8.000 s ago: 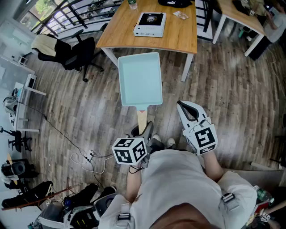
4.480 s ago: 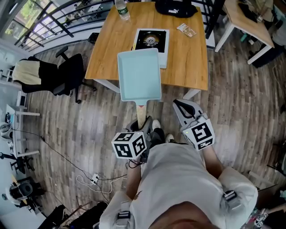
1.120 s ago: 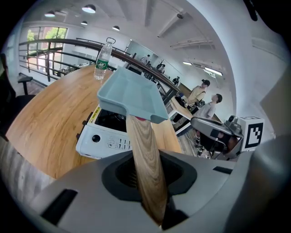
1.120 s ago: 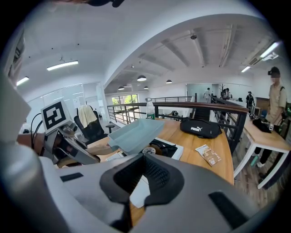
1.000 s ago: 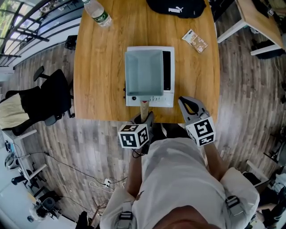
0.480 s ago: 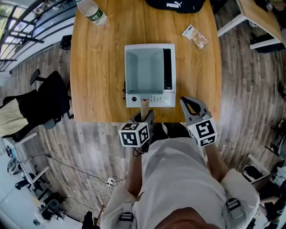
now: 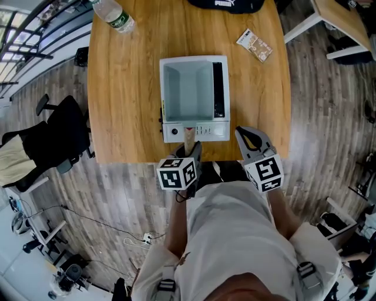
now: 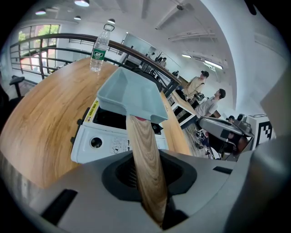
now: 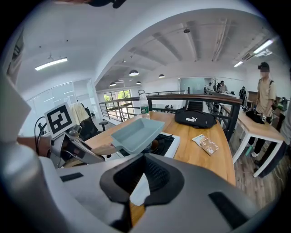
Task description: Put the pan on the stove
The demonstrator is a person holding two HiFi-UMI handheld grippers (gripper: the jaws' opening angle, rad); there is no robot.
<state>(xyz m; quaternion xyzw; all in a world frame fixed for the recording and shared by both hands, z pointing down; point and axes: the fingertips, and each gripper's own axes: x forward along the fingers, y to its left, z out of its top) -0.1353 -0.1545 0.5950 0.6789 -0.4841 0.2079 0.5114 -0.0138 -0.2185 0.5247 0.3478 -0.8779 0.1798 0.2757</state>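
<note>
Pan [image 7: 188, 91] is lying over the stove [image 7: 197, 130], and both are sitting on a wooden table [image 7: 120, 88] that is filling the upper middle of the head view, with plank floor [image 7: 329, 117] running round it. A person [image 7: 229, 235] in a pale shirt is standing at the table's near edge, holding one gripper in each hand. A black office chair [image 7: 56, 138] is standing on the floor to the table's left. The white tabletop stove is sitting close to the near edge, its control panel facing the person and a black strip of its top showing to the right of the pan. The pan, pale blue-grey, rectangular and open side up, is covering most of the stove's top. Its long axis is running straight away from the person, with the body at the far end and the wooden handle [image 7: 188, 136] pointing back toward the person over the control panel. In the right gripper view a burner [image 9: 153, 146] is showing under the pan's base; whether the two are touching cannot be told. A black bag [image 7: 226, 4] is lying at the far edge. The left gripper [image 7: 192, 148] is clamping the handle's near end between its jaws. The right gripper [image 7: 244, 134] is hovering just right of the stove's near corner, jaws a narrow gap apart and empty. A water bottle [image 7: 111, 14] is standing at the far left, and a small packet [image 7: 254, 45] is lying to the right of the stove.
</note>
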